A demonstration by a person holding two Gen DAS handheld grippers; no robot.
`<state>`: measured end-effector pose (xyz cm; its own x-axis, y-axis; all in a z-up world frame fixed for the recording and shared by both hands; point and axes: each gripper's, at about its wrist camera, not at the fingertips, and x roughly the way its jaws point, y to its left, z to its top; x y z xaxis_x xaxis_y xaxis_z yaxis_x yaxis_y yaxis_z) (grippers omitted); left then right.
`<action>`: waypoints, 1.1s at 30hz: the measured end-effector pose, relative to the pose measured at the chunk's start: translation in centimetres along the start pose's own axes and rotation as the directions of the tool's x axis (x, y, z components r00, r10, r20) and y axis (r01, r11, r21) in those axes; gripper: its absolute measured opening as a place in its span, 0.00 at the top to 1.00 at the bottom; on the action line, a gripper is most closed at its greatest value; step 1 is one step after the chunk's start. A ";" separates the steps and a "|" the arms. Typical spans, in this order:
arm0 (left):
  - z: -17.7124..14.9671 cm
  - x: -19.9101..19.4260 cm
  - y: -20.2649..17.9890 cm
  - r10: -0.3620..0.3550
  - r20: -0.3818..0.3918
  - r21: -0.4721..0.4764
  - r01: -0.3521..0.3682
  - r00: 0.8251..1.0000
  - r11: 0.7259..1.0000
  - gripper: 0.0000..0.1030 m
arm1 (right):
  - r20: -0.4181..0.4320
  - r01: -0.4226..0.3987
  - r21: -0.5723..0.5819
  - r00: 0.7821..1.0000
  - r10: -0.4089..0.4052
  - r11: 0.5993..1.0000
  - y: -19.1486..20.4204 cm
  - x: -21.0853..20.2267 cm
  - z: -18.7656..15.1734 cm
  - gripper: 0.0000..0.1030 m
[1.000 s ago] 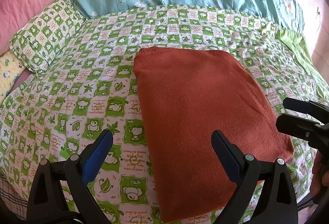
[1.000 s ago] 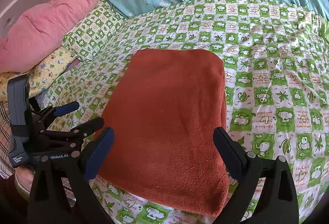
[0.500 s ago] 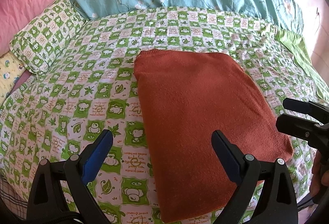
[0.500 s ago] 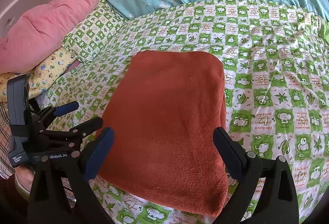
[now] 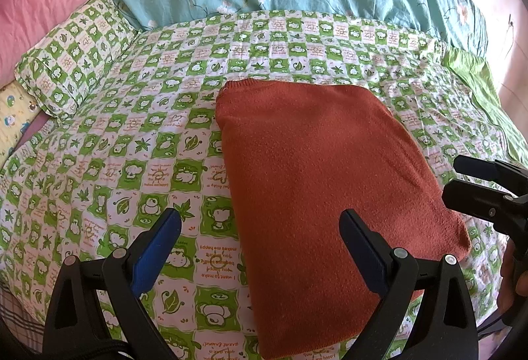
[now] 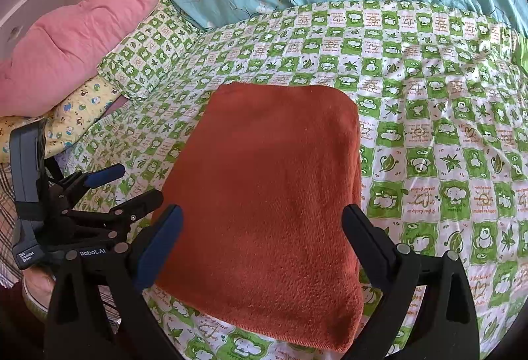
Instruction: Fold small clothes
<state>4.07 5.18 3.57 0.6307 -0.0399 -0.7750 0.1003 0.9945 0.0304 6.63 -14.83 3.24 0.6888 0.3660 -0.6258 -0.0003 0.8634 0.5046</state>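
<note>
Rust-orange folded garment [image 5: 316,181] lay flat on the green checked bed sheet [image 5: 138,142], left gripper [image 5: 264,241] gaped above the garment's near left edge, right gripper [image 6: 260,234] spread wide above its near end, neither touched it

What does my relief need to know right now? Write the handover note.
Left gripper: open, empty, above the near left edge of the folded rust-orange knit garment.
Right gripper: open, empty, above its near end.
Garment lies flat as a neat rectangle on the green-and-white checked bedsheet, touched by neither gripper.
Done: the fold looks finished.
Left: perhaps one more fold or setting it aside; no other small clothes are in view.
</note>
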 end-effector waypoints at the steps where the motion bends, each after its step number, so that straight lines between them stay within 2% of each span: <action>1: 0.0 0.0 0.0 -0.001 0.000 0.001 0.001 1.000 1.000 0.06 | 0.000 0.000 -0.001 1.000 0.000 1.000 0.0 0.0 0.0 0.06; 17: 0.5 1.0 0.0 0.010 0.006 0.011 -0.010 1.000 1.000 0.06 | 0.005 0.014 0.012 1.000 -0.014 1.000 -1.1 0.4 0.6 0.06; 23: 0.7 2.1 1.5 -0.002 -0.022 -0.027 0.001 1.000 1.000 0.07 | -0.009 0.023 0.031 1.000 -0.023 0.999 -1.9 1.1 0.3 0.06; 33: 0.8 2.3 2.8 0.025 -0.030 -0.057 -0.027 0.999 0.998 0.07 | -0.012 0.030 0.032 0.999 -0.030 0.999 -1.8 1.3 0.2 0.06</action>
<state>6.47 7.79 2.37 0.6098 -0.0118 -0.7924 0.0396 0.9991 0.0156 7.67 -15.96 1.68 0.6800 0.3442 -0.6474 0.0433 0.8625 0.5041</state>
